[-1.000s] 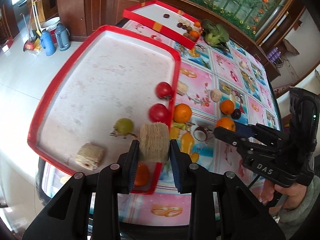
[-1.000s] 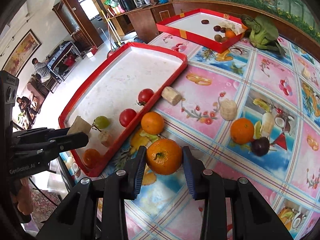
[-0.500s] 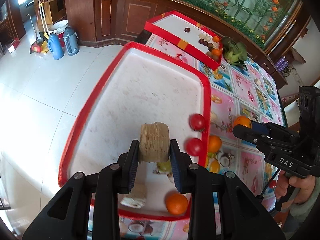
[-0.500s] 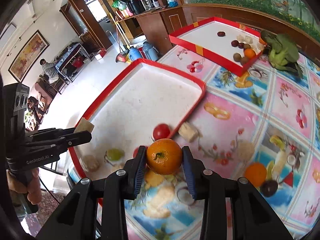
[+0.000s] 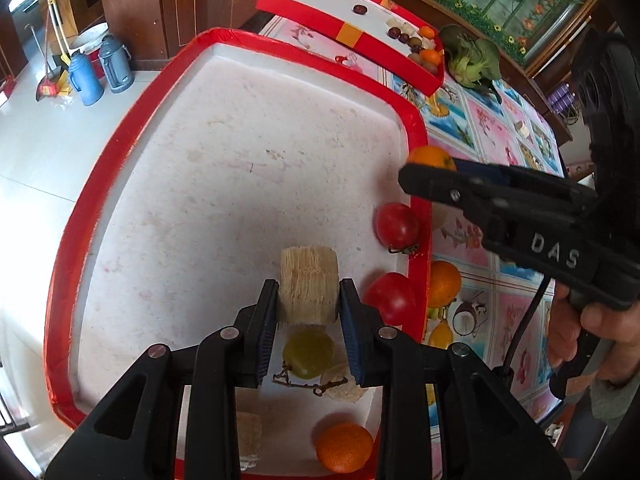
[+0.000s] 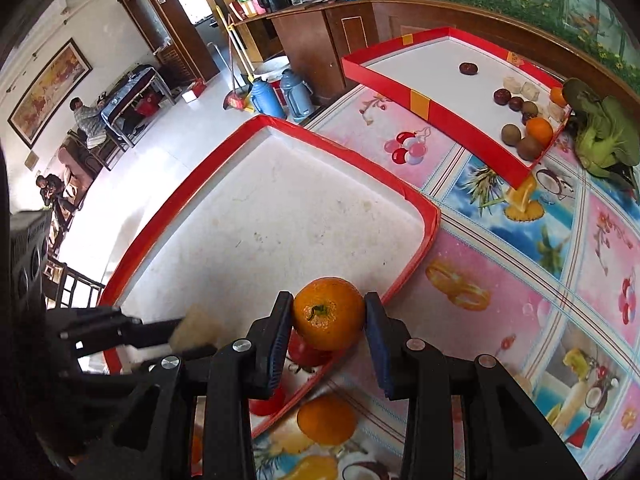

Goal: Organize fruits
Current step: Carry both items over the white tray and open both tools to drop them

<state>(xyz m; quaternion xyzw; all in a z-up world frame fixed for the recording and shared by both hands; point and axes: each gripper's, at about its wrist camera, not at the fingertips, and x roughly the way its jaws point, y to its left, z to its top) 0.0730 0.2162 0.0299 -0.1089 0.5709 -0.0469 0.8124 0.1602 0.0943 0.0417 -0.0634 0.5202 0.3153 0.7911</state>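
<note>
Left tongs (image 5: pixel 308 300) pinching a tan straw block (image 5: pixel 308 286) over the near red tray (image 5: pixel 240 40), right tongs (image 6: pixel 326 320) pinching an orange (image 6: pixel 328 313) (stem facing us) above the tray's 3 o'clock rim, two tomatoes (image 5: pixel 396 222) inside

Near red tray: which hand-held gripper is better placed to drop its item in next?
Left, probably. The left hand-held gripper already holds its tan block over the near red tray. The right hand-held gripper holds its orange just at the tray's rim.
</note>
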